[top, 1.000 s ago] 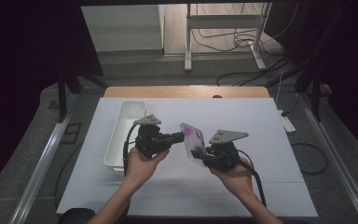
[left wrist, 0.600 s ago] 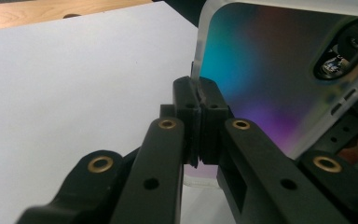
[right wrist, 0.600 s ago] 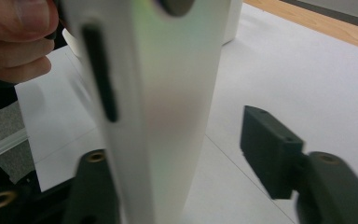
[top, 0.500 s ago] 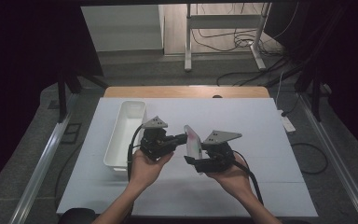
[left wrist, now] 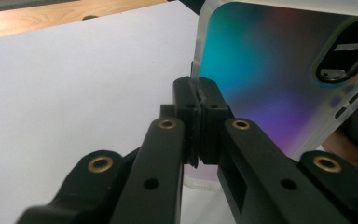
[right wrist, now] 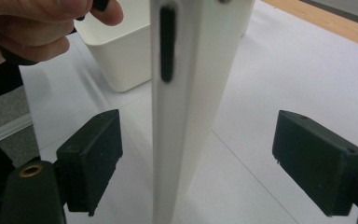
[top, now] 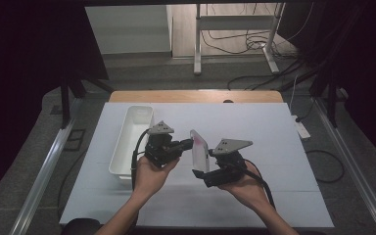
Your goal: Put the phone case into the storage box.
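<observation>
Above the middle of the white table [top: 274,127], a phone case [top: 199,149] stands on edge between the two grippers. It is milky white along its rim, with an iridescent teal-to-purple face, a dark oval camera cutout and slim side slots; no writing can be read on it. The left gripper [left wrist: 197,95] pinches its edge, jaws fully closed on it. The right gripper [right wrist: 198,154] has just been opening; its pads stand clear on either side. A white bin [top: 132,137] sits to the left.
</observation>
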The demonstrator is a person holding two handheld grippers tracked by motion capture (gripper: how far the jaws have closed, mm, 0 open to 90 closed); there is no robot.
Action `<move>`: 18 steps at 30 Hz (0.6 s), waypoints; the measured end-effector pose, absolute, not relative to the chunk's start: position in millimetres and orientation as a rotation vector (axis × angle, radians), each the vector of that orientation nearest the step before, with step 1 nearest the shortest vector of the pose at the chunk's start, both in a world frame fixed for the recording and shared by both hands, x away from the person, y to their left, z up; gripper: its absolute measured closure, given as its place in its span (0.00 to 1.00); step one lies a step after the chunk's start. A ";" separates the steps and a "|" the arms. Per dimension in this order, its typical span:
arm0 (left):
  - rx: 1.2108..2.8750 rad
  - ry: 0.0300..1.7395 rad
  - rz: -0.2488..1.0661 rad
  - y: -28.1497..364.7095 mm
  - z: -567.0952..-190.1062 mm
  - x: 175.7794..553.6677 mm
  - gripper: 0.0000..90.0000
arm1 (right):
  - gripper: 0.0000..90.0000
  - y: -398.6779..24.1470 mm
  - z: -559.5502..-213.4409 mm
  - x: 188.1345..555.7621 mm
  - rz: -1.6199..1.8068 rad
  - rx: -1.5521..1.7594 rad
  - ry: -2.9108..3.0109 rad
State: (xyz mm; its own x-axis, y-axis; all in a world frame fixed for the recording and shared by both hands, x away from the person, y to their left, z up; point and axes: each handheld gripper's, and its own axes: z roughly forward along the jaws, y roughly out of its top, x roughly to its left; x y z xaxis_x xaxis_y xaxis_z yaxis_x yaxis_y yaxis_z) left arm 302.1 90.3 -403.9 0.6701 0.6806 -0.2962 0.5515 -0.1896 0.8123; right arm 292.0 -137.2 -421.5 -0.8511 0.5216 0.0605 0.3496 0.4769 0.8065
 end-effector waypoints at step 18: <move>1.848 1.018 0.196 110.7 -401.3 308.7 0.98 | 0.00 -157.7 -423.5 293.9 1.247 0.826 2.530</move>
